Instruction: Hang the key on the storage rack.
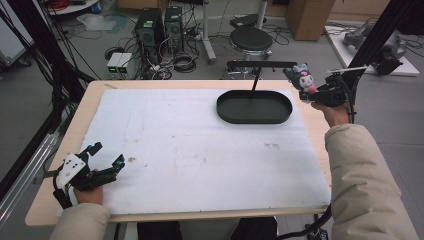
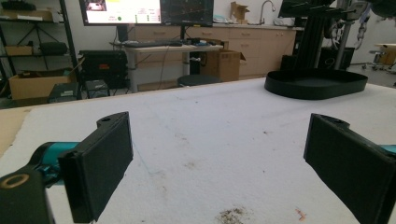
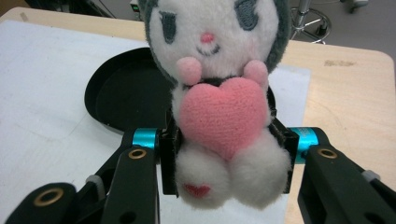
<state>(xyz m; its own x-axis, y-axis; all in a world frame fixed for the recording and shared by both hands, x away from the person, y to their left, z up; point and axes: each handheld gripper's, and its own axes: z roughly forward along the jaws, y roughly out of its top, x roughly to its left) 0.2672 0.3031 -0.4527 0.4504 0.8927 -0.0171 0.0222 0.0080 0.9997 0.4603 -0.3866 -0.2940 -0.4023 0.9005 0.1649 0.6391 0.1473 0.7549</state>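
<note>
My right gripper clamps the plush doll low, so it could tip out before the black tray; left gripper gapes empty.

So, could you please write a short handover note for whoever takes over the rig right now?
Right tongs: shut on the plush doll, a white toy hugging a pink heart, held in the air past the right end of the black oval tray.
Left tongs: open, holding nothing, low over the white mat at the near left corner.
Done: doll picked up.
Left: the tray is empty; probably set the doll into it and release.
</note>
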